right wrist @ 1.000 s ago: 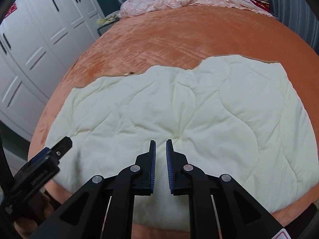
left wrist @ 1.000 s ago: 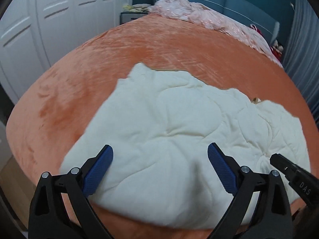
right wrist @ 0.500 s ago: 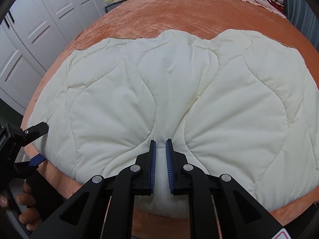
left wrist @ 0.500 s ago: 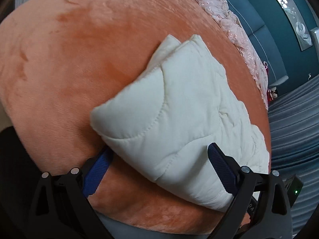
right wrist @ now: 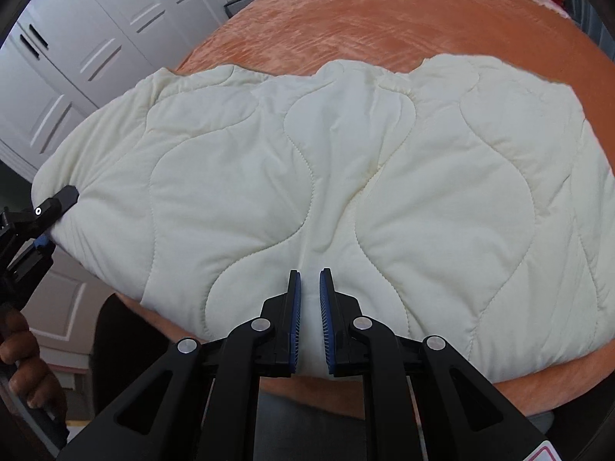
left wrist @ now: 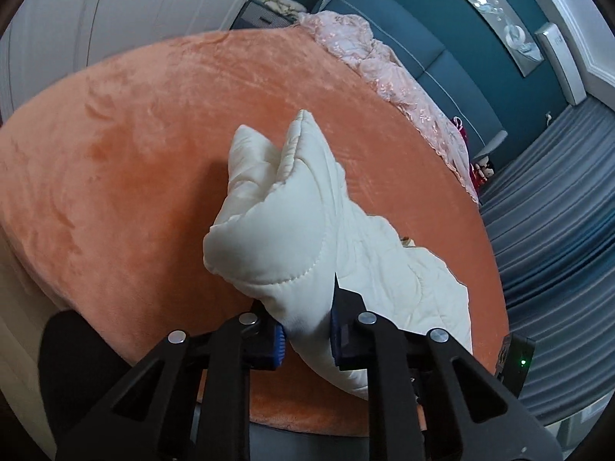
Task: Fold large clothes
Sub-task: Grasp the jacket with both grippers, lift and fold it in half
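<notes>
A cream quilted garment (right wrist: 346, 176) lies on the orange bed cover (right wrist: 384, 27), near its front edge. My right gripper (right wrist: 309, 299) is shut on the garment's near edge, at its middle. My left gripper (left wrist: 305, 319) is shut on the garment's left corner (left wrist: 284, 246), which bulges up between the blue pads. That left gripper also shows at the left of the right wrist view (right wrist: 50, 207), pinching the corner. The garment's far side lies flat on the bed.
White wardrobe doors (right wrist: 88, 57) stand to the left of the bed. A pink bedspread (left wrist: 384, 73) is heaped at the head of the bed by the teal headboard (left wrist: 423, 38). Grey curtains (left wrist: 557, 230) hang at the right.
My left gripper has gone from wide open to shut on the garment's left corner. My right gripper has stayed shut on the near edge, and the garment now looks closer.
</notes>
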